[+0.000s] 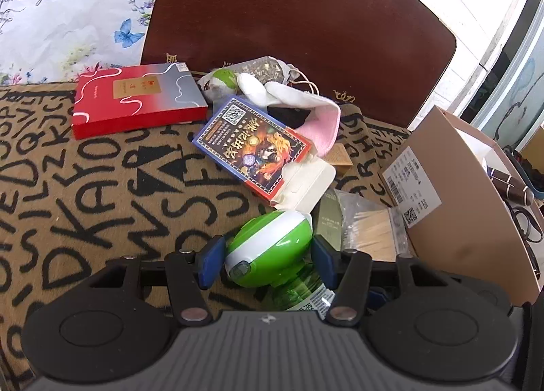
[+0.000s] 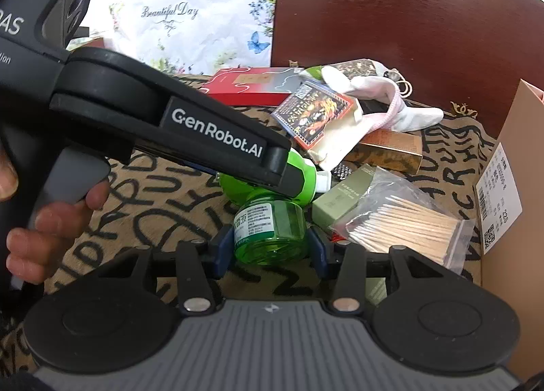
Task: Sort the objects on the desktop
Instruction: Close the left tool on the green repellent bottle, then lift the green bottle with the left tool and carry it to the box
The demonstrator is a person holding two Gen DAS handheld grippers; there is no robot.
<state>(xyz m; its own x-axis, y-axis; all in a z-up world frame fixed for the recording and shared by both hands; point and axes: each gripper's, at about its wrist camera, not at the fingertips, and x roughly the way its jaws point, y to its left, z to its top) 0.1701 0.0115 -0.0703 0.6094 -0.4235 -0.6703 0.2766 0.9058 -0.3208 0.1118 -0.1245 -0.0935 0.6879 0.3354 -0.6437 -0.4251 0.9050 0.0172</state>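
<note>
Left hand-held gripper: jaws spread either side of the green-and-white cap of the repellent bottle, pads beside it with a small gap on each side; not clamped. Right hand-held gripper: blue pads flank the bottle's green body low down and appear to touch it, but whether they are pressed tight cannot be told.

The bottle lies on the lettered cloth covering the desk, cap towards the clutter.

Adjacent items: a card box with its flap open, just beyond the cap; a red box further left, apart from the bottle; a white-and-pink sock draped over the card box's far end; a bag of cotton swabs and an olive box just right of the bottle (the bag overlaps that box). A cardboard carton stands at the right edge.
</note>
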